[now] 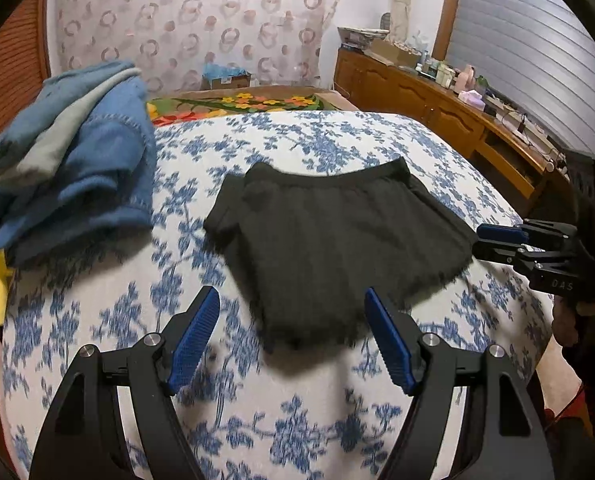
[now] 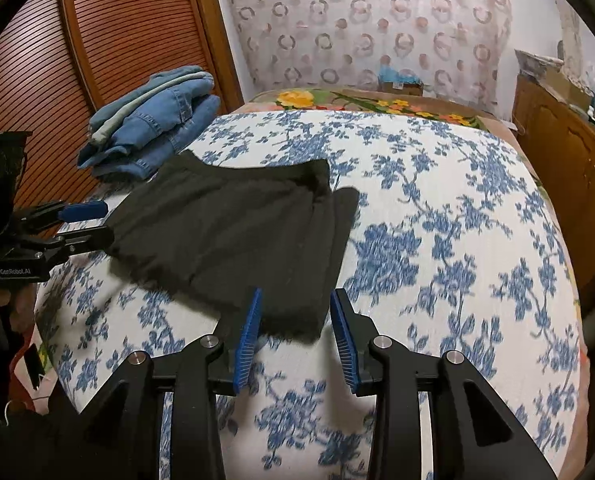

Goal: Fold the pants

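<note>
Black pants (image 1: 329, 240) lie folded on the bed (image 1: 257, 420); both claws, left (image 1: 293, 344) and right (image 2: 295, 340), hang spread and empty at the near hem, apparently released.

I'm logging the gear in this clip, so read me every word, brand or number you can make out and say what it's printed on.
"DAS": on the black body of the right gripper, seen from the left wrist.
"GenRobot.AI": on the black body of the left gripper, seen from the right wrist; small, so the first letters are uncertain.
Label on the cardboard box past the bed: too blurred to read.
</note>
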### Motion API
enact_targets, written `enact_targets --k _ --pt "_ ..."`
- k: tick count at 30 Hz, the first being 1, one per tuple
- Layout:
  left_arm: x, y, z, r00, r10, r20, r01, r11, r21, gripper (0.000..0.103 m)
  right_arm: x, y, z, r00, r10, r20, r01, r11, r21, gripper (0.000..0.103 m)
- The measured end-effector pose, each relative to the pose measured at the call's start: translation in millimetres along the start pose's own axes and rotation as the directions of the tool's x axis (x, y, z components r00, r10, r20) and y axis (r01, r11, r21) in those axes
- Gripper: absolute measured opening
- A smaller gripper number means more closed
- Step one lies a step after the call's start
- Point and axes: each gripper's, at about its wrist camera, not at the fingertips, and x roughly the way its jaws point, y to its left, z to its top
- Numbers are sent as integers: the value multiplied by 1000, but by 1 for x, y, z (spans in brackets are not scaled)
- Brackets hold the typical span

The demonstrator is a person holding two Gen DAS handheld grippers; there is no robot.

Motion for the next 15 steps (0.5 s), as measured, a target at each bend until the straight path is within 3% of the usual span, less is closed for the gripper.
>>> enact_targets --k 4,9,15 --pt "-7 7 -13 1000 1 8 -1 1000 -25 74 1 0 -6 1000 -1 -11 1 1000 3 37" --pt "-5 10 -19 1000 -11 -8 10 1000 -27 47 7 -1 -7 1000 -7 -22 7 1000 9 37" --pt "4 7 -15 1000 -23 -8 23 1000 -6 41 15 -2 -4 1000 2 -27 -1 1000 15 37"
